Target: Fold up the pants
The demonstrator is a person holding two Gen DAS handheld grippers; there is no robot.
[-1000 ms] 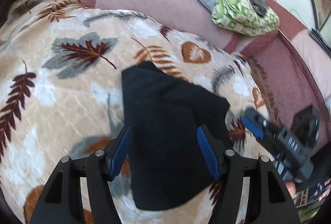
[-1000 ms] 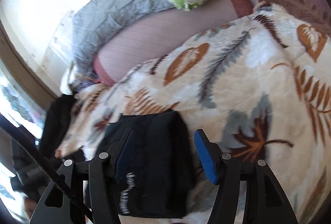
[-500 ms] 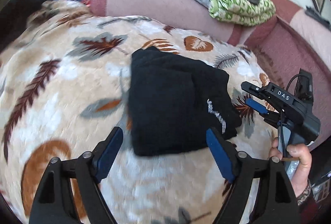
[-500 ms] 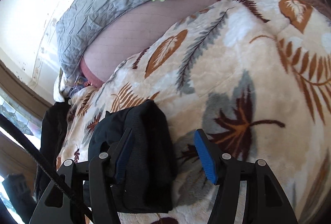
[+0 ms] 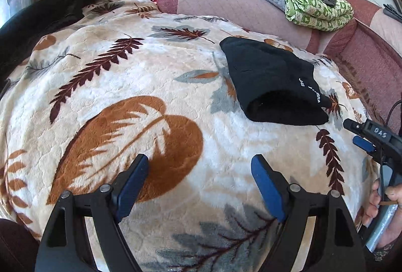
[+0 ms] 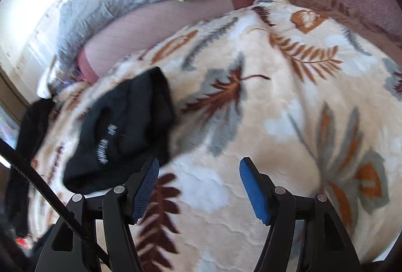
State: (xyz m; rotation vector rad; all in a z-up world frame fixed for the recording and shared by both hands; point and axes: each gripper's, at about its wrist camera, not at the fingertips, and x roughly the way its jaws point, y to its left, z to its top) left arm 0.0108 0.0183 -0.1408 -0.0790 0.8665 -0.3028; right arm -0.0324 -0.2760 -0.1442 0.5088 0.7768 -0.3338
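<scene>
We saw the black pants (image 5: pixel 272 86) lying folded in a compact bundle on the leaf-patterned blanket (image 5: pixel 140 106), ahead and to the right of our left claw (image 5: pixel 199 184), ahead-left of our right claw (image 6: pixel 198 186). Both claws hung over the blanket with jaws apart, gripping nothing. A green quilt (image 5: pixel 316 8) sat beyond.

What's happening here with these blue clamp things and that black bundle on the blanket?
A person holds a two-finger tool in each hand and is folding pants. The black pants lie folded into a compact bundle on the leaf-patterned blanket. Neither tool touches them: the left tool is open over bare blanket, and the right tool is open beside the bundle. The folding looks finished or nearly so.
</scene>
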